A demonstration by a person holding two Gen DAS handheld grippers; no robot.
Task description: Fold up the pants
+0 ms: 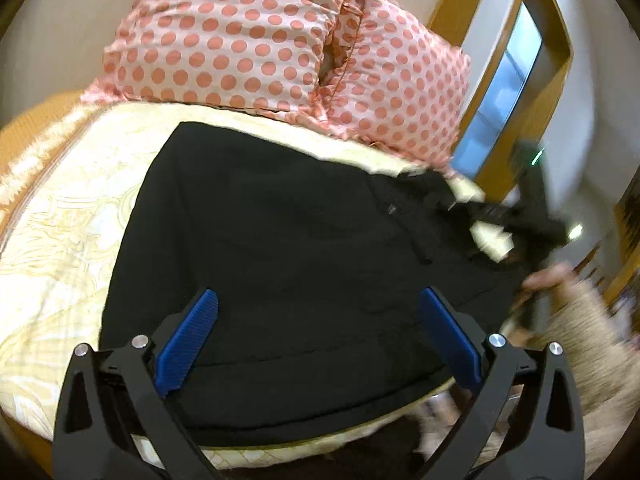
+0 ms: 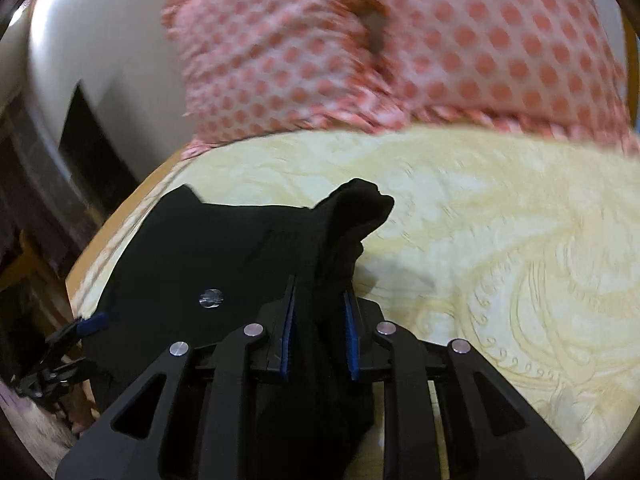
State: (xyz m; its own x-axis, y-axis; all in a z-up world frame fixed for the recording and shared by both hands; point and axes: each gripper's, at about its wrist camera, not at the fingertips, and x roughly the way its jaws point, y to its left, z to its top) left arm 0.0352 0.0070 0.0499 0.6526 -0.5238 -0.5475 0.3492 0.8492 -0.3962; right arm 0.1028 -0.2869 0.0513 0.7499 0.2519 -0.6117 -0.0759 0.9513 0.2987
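Black pants [image 1: 280,248] lie spread on a cream patterned bed. My left gripper [image 1: 318,300] is open just above their near part, its blue pads wide apart and empty. My right gripper [image 2: 319,292] is shut on a bunched fold of the pants [image 2: 348,216], lifting it a little off the bed; a metal button [image 2: 211,298] shows to its left. In the left wrist view the right gripper [image 1: 528,216] appears blurred at the pants' right end, with the person's hand below it.
A pink polka-dot pillow [image 1: 248,36] lies at the head of the bed [image 1: 60,220], also in the right wrist view [image 2: 440,40]. A wooden-framed door or mirror [image 1: 504,76] stands at right. The bed's wooden edge [image 2: 112,224] runs at left.
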